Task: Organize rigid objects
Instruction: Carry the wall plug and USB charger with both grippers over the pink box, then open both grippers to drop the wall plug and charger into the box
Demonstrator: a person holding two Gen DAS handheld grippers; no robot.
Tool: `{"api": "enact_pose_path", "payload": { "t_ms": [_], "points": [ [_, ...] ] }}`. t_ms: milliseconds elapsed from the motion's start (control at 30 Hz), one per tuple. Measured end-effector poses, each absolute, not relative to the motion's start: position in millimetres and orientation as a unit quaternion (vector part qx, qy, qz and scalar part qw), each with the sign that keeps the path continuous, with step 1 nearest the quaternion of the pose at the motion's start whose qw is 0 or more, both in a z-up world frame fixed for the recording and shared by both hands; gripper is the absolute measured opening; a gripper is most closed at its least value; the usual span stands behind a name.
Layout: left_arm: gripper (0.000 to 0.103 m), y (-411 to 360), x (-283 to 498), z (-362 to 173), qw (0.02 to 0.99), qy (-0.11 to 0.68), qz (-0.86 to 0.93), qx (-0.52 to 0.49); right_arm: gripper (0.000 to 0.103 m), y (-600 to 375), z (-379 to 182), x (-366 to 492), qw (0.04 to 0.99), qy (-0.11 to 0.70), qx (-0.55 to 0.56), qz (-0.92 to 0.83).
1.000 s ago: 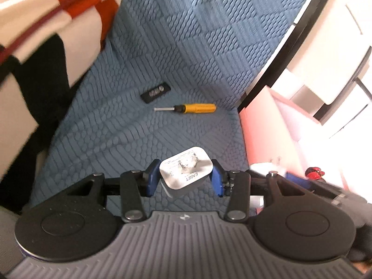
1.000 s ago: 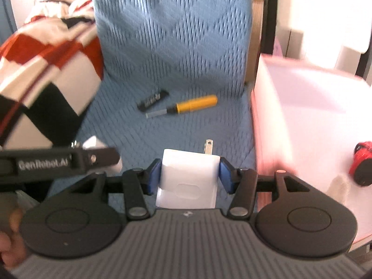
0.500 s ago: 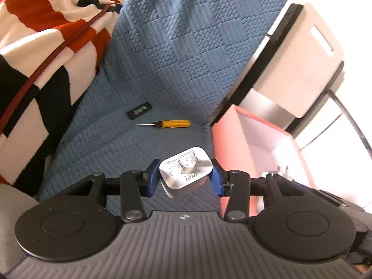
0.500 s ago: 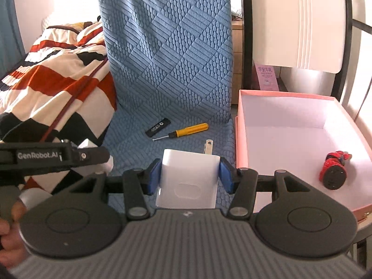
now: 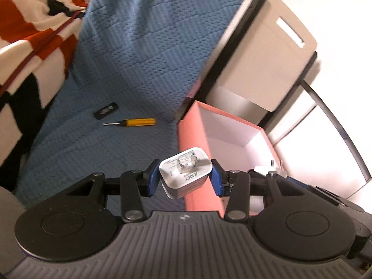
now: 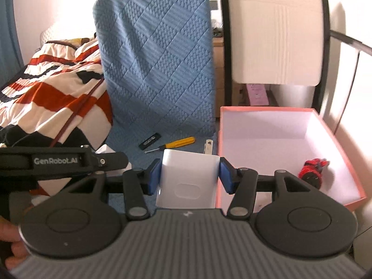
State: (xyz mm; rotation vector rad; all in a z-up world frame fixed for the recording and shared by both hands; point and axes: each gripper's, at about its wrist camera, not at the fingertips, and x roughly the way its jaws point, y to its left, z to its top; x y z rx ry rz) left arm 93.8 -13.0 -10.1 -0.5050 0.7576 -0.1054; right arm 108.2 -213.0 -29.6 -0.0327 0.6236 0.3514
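Left tongs: clenched on a small white plug adapter, blue pads pressing its two sides; prong face and printed label turned up toward the camera; held in the air at the near left corner of the pink box.
Right tongs: clenched on a larger white charger block, blue pads against its left and right faces, one metal prong showing beyond its far edge; held just left of the pink box's near left corner.
Hand: partly visible at the lower left edge of the right wrist view, well left of the pink box; blurred.
Pink box: open, pink outside and white inside; stands to the right of the blue seat.
Red toy: inside the pink box, near its right wall; shape too blurred to tell more.
Screwdriver: yellow handle, short metal shaft pointing left; lies on the blue quilted seat cover, left of the pink box's far left corner.
Black flat item: small and rectangular with pale print; just beyond the screwdriver, further left of the pink box.
Striped blanket: red, white and black; heaped well left of the pink box.
White chair back: upright behind the pink box, dark frame at its sides.
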Motion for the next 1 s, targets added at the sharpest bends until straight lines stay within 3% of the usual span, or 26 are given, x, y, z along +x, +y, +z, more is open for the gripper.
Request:
{"api": "enact_pose_path", "payload": {
  "t_ms": [467,1000],
  "points": [
    [0.051,-89,124,0,0.895,0.365,-0.12,-0.225,0.055,-282,-16,102,0.949,0.295,0.012,0.107],
    [0.051,-137,210,-63,0.863,0.45,-0.13,-0.189,0.055,-328,-58,168,0.932,0.356,0.031,0.055]
  ]
}}
